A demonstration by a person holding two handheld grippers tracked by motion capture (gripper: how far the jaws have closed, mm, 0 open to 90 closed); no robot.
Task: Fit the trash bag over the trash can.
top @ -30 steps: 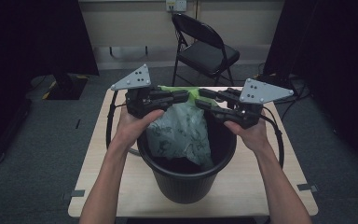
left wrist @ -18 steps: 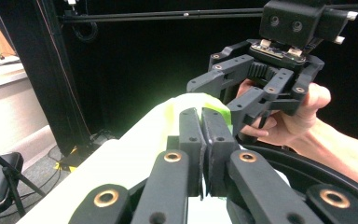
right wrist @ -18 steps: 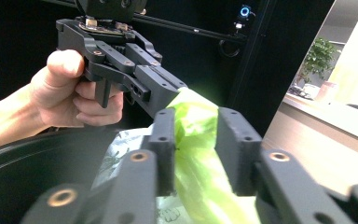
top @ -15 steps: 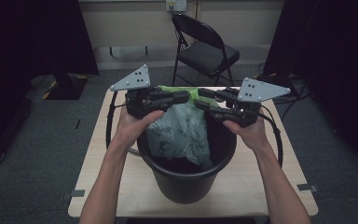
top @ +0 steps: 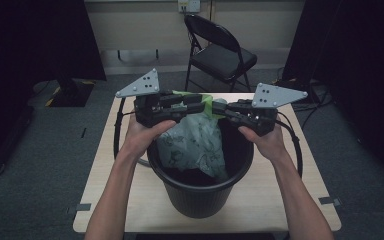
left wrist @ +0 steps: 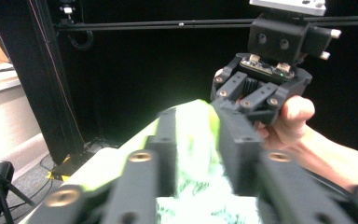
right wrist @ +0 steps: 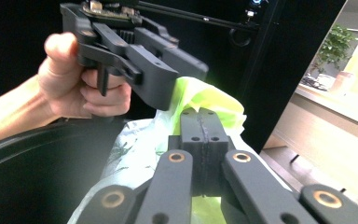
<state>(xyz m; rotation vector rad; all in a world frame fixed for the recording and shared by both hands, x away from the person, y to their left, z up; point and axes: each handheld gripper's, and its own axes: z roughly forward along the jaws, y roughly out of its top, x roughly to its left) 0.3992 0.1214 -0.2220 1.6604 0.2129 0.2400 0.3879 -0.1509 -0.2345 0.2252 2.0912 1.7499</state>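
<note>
A pale plastic bag [top: 195,142] with a green top edge and leaf print hangs into a black bucket [top: 200,197] on the wooden table [top: 300,200]. My left gripper [top: 205,102] comes in from the left above the bucket's far rim and is shut on the bag's bunched green top. My right gripper [top: 219,107] meets it from the right, its jaws pressed flat on the same edge. In the left gripper view the bag [left wrist: 196,186] sits between my jaws [left wrist: 198,140], with the right gripper [left wrist: 265,79] beyond. The right gripper view has its tips [right wrist: 204,126] pinching the bag [right wrist: 205,100] under the left gripper [right wrist: 135,51].
A black folding chair [top: 220,50] stands behind the table's far edge. Cables loop off both grippers down beside the bucket. Dark curtains hang on both sides of the room, and grey carpet surrounds the table.
My right gripper has edged slightly left, closer to the left one. The bag still hangs in the bucket and both holds are unchanged.
</note>
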